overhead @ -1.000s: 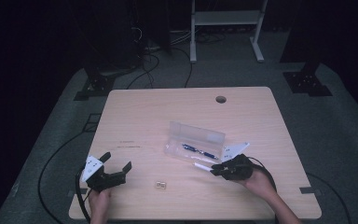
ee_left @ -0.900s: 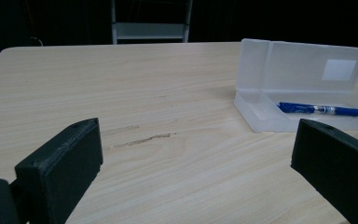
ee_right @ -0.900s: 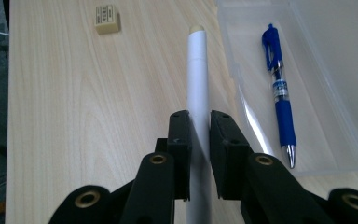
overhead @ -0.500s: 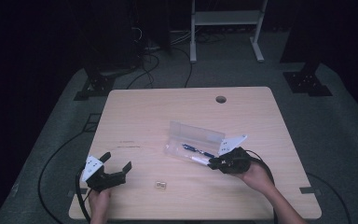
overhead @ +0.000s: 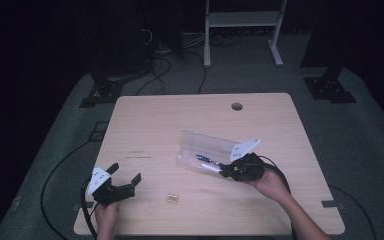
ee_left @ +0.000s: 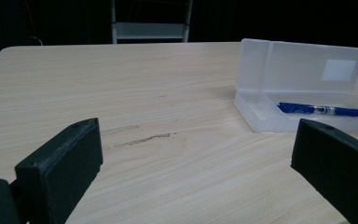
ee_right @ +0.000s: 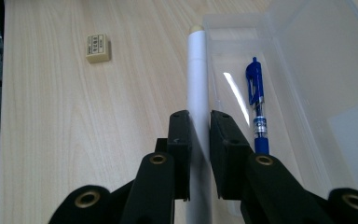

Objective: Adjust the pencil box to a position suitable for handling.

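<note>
On my table (overhead: 145,120) the open case (overhead: 205,150) sits a little right of the middle, its lid standing up on the side toward the far edge. A pen (overhead: 203,159) lies in the case's tray, along its length. My right gripper (overhead: 230,172) is just at the case's near right end, well in from the right edge, closed on a white stick (ee_right: 198,93) that runs along the tray's near wall (whether it touches the wall I cannot tell). An eraser (overhead: 172,198) lies near the near edge, about midway along it, between my two grippers. My left gripper (overhead: 125,181) is at the near left corner, jaws apart over bare table.
</note>
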The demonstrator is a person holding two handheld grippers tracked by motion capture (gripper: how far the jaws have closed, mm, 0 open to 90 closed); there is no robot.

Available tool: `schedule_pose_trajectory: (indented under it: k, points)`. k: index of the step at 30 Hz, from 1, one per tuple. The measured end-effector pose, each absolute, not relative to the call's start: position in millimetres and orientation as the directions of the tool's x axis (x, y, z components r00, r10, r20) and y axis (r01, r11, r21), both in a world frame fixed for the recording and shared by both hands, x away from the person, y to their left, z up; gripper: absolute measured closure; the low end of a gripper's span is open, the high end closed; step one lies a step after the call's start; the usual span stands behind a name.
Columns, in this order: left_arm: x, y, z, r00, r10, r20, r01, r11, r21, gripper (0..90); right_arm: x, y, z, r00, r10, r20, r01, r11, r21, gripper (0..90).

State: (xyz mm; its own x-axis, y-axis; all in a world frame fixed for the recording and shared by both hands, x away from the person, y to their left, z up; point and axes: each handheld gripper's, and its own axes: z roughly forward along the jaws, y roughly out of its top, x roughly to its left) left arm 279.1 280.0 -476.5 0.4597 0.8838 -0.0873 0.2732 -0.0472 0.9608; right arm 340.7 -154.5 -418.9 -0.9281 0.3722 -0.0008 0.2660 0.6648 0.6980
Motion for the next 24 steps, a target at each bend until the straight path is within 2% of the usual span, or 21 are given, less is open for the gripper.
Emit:
schedule_pose_trajectory:
  k: [24]
  points:
    - [279, 280, -477, 0.463, 0.882, -0.089, 0.269, -0.044, 0.962, 1.1, 370, -136, -430, -0.915, 0.403, 0.015, 0.308, 0.675, 0.67, 78.3]
